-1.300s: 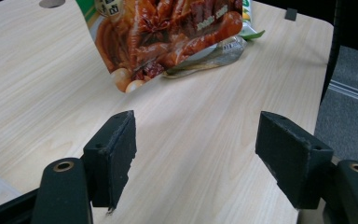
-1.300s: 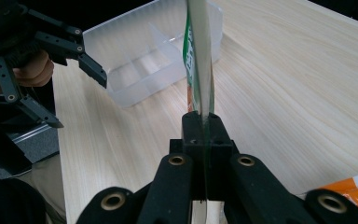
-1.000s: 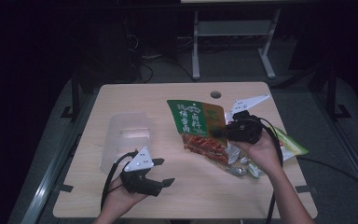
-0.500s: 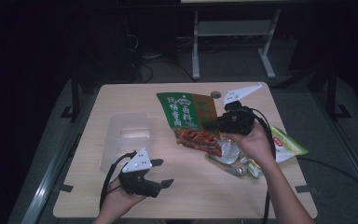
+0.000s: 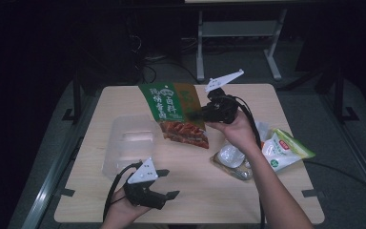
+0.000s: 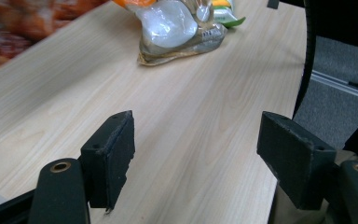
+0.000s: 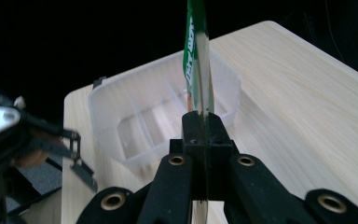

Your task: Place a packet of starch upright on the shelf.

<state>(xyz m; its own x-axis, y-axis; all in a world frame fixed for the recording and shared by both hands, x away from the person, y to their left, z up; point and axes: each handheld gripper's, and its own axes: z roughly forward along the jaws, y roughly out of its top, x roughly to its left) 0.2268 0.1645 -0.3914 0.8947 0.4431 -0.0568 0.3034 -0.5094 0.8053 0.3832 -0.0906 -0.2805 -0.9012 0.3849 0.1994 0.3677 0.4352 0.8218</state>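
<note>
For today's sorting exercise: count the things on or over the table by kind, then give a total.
Snack bags: 3 (green and red bag held in the right gripper, clear bag, pale green bag)
Clear tray: 1
Grippers: 2 (right, left)
Total: 6
</note>
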